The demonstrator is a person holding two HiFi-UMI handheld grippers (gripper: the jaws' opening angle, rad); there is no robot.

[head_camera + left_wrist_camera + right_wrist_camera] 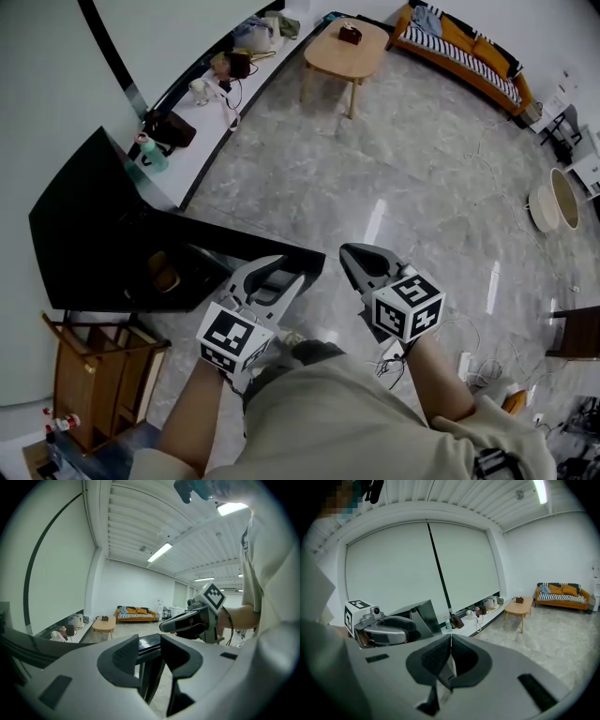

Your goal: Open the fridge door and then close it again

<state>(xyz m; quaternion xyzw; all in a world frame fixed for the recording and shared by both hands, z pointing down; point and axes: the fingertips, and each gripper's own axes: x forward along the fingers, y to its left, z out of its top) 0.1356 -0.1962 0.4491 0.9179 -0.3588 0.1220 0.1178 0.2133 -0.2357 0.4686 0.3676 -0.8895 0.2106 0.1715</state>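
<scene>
Lower centre, the left gripper [286,270] holds its jaws apart astride the edge of the open fridge door [234,246]; the right gripper [349,253] is closed, empty.

A polished grey marble-look floor [375,187] fills the frame's centre, with a pale wooden oval coffee table [345,52] at top centre, an orange sofa with striped cushions [464,52] at upper right, a long white low shelf [197,145] at upper left and a brown wooden stand [73,375] at lower left
</scene>
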